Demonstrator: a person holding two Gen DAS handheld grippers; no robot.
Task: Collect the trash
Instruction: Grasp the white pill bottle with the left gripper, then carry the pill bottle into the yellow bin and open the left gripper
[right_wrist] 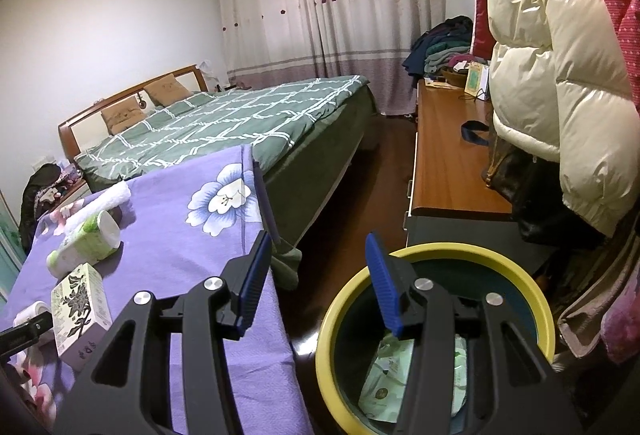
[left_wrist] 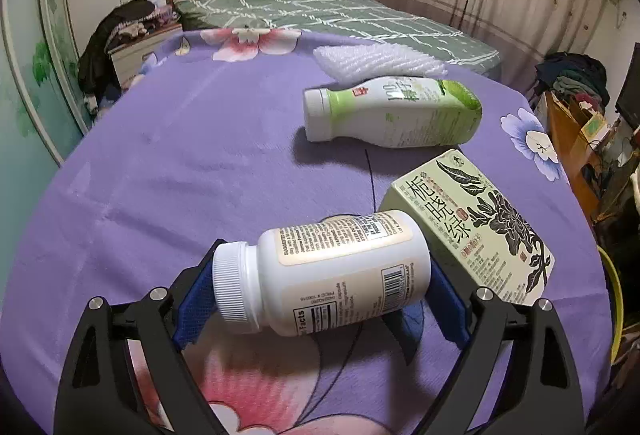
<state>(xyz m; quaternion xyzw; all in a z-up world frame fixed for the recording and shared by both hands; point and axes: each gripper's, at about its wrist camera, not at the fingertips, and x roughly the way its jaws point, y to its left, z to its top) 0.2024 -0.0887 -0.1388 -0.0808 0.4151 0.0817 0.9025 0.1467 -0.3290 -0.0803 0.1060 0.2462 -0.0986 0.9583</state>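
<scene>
Left gripper (left_wrist: pixel 322 275): blue pads at either end of a white pill bottle (left_wrist: pixel 320 273) lying on its side, cap end by the left pad, base by the right; whether they press it I cannot tell.
Bottle's place: near edge of the purple floral cloth (left_wrist: pixel 180 163), just beside a green tea box (left_wrist: pixel 468 227).
Further back: drink bottle (left_wrist: pixel 394 113) on its side, then white bubble wrap (left_wrist: pixel 376 61).
Right gripper (right_wrist: pixel 318 283): jaws half apart, nothing between them.
Right view only: yellow-rimmed bin (right_wrist: pixel 532 299) off the cloth's right edge (green packets inside).

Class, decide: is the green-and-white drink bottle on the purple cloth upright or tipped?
Tipped: the drink bottle lies on its side on the purple cloth, cap pointing left.
</scene>
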